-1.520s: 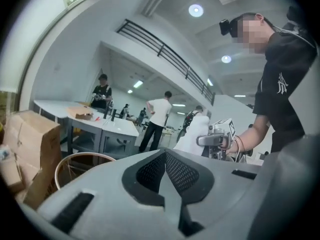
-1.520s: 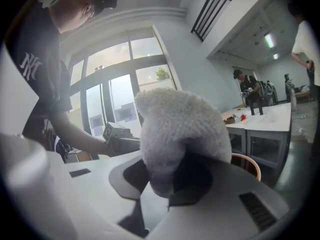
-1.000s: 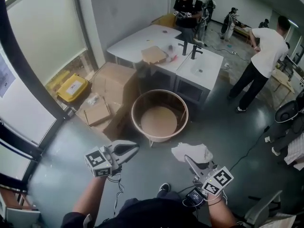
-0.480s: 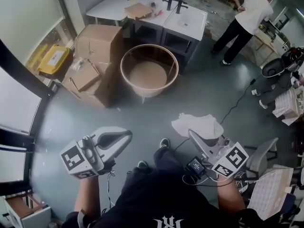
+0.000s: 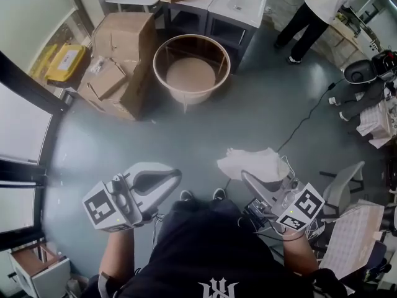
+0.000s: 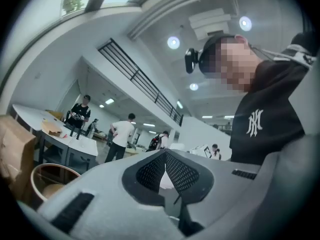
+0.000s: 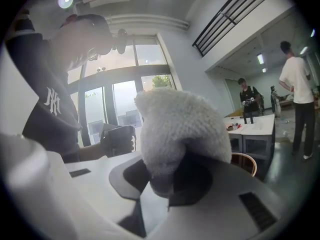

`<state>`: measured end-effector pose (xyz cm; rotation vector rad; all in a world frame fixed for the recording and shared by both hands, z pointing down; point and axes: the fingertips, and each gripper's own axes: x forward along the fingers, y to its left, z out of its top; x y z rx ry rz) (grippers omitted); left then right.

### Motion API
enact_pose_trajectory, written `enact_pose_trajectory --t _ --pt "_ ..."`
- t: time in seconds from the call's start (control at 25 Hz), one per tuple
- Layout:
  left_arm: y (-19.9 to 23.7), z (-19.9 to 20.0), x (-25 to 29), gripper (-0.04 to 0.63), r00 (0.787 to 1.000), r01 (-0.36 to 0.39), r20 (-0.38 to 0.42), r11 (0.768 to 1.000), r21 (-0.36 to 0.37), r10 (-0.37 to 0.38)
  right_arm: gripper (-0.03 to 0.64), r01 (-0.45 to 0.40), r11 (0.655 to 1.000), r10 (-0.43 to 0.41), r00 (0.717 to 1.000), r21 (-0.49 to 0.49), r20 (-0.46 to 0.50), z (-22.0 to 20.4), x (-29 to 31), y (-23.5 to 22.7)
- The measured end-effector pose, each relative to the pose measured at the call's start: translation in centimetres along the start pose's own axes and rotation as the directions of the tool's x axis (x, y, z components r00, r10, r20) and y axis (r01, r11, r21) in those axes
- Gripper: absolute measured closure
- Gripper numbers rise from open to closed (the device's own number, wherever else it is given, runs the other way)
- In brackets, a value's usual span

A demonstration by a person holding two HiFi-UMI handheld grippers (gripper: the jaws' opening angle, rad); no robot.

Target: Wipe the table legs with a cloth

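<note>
My right gripper (image 5: 244,176) is shut on a white fluffy cloth (image 5: 251,163), held above the grey floor in front of my body. In the right gripper view the cloth (image 7: 175,124) bulges up out of the jaws of that gripper (image 7: 165,179). My left gripper (image 5: 177,175) is shut with nothing in it, and its dark pads meet at the tip (image 6: 165,156). The white tables (image 5: 239,2) stand far off at the top of the head view, with their legs mostly hidden. Both grippers are well away from them.
A round wooden tub-like piece (image 5: 192,36) stands between me and the tables. Cardboard boxes (image 5: 124,39) and a yellow box (image 5: 62,61) lie to its left by the window wall. A person in a white shirt (image 5: 316,5), a floor cable (image 5: 304,126) and a chair (image 5: 344,191) are on the right.
The head view has tipped further down, so the tables and the tub have slid up the picture. Both grippers sit closer to my body. The cloth stays held.
</note>
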<state>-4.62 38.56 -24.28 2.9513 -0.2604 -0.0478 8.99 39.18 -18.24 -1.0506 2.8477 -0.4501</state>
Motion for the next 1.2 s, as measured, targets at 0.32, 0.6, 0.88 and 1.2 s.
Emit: enact_pose_trajectory --t 0.32,0.6,0.88,1.2 --pt "-1.3 -3.5 5.3 0.589 0.998 0.022 0.055 0.997 -0.072 -0.018 0.546 -0.052 0.997 0.048 0.996 0.059 0.07 -3.0 -2.3 -1.2" --pt "-2.8 -7.2 9.0 0.589 0.994 0.047 -0.093 0.997 -0.059 -0.053 0.546 -0.102 0.993 0.095 0.99 0.06 0.109 -3.3 -5.4 -1.5" --pt "-3.5 -6.7 11.1 0.589 0.991 0.105 -0.072 0.992 -0.075 -0.11 0.546 -0.123 0.992 0.122 0.987 -0.004 0.106 -2.3 -6.8 -0.9" --pt "-6.1 -5.9 10.1 0.589 0.974 0.223 -0.027 0.969 -0.107 -0.227 0.546 -0.152 0.987 0.156 0.986 -0.059 0.057 -1.5 -5.9 1.6"
